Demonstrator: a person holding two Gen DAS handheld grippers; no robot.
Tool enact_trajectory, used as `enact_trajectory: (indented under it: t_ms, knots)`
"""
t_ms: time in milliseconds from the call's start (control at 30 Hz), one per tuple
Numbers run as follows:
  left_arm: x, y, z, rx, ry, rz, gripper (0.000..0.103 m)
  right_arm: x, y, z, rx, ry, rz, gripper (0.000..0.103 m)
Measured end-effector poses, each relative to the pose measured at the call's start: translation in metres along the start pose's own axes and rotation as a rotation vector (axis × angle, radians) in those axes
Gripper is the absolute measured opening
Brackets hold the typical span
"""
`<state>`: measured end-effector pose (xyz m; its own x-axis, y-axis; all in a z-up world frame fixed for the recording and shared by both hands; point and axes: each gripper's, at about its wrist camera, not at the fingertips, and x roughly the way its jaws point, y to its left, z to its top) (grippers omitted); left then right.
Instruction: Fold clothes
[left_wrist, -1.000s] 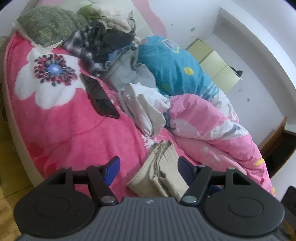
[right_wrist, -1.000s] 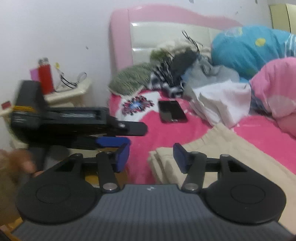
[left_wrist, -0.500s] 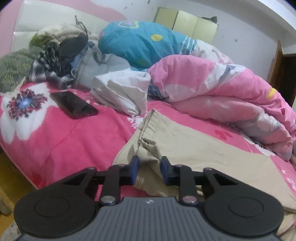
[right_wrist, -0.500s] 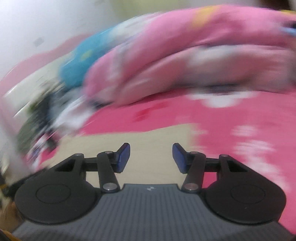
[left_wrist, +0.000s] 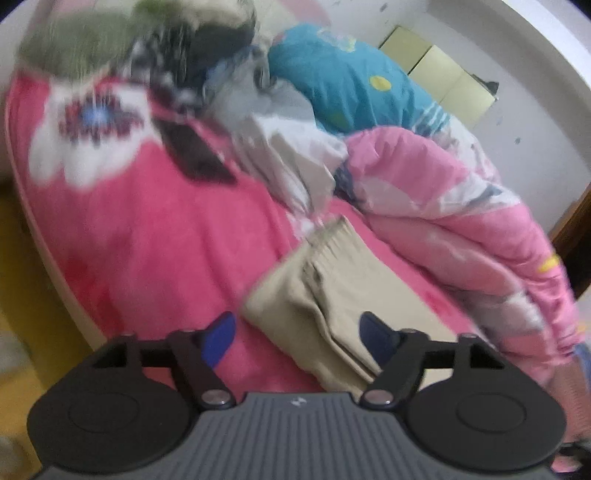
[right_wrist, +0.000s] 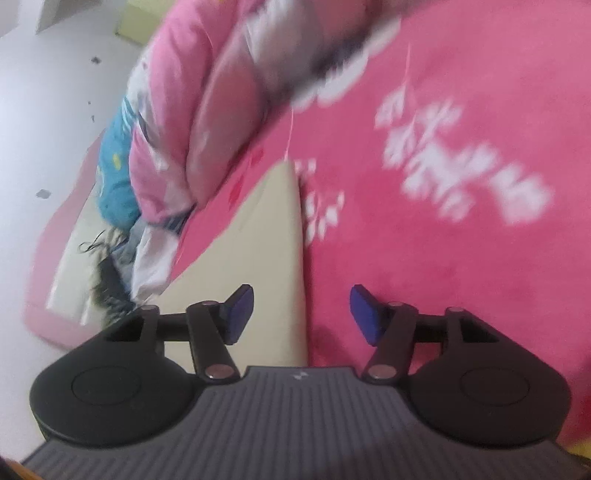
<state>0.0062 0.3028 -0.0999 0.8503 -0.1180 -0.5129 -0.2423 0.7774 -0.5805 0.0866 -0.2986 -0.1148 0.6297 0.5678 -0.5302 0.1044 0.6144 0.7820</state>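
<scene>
Between the left gripper (left_wrist: 297, 334)'s blue pads there's the folded waist end of the beige trousers (left_wrist: 332, 280), but nothing is pinching it. The jaws have just been opening and stand wide, with the cloth lying loose on the bed under them. The elastic waistband points away from the camera, toward the heap of bedding.

Over on the right gripper (right_wrist: 301, 314), same story: jaws apart, having just been opening a bit, gripping nothing. One long edge of the trousers runs up between the pads in that view, with the beige cloth on the left pad's side and bare pink bedspread (right_wrist: 443, 258) on the other. That view is rolled over sideways and pretty blurry.

Further out, the trousers lie flat on the pink flowered bedspread, near the bed's edge. Just beyond the waistband sits a crumpled white garment (left_wrist: 295, 162), and beside that a dark phone (left_wrist: 195, 155) lies flat on the cover. A rolled-up pink quilt (left_wrist: 461, 221) runs along the far side, with a blue pillow (left_wrist: 351, 81) behind it and a messy pile of clothes (left_wrist: 207, 66) up by the head end.
</scene>
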Motion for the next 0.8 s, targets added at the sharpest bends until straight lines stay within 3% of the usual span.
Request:
enact_trajectory:
  t_ms: [67,233,567,667,767,800]
  knots:
    - [0.007,-0.004,-0.009,-0.021,0.047,-0.035,0.086,0.017,-0.003,0.002,0.017,0.059,0.027,0.060]
    - [0.036,-0.016,-0.027,-0.021,0.102,-0.038,0.087,0.021,0.002,0.003,-0.003,0.093,0.071,0.065]
    - [0.046,-0.005,-0.015,-0.129,-0.022,-0.073,0.086,0.042,-0.005,0.020,0.008,0.090,0.122,0.065]
    - [0.052,-0.008,-0.008,-0.122,-0.037,-0.044,0.077,0.065,0.000,0.034,-0.013,0.074,0.126,0.062]
    - [0.058,-0.011,-0.003,-0.110,-0.044,0.005,0.061,0.092,0.005,0.050,-0.036,0.055,0.132,0.052]
    - [0.060,-0.011,-0.001,-0.115,-0.047,0.023,0.053,0.101,0.007,0.055,-0.041,0.047,0.133,0.044]
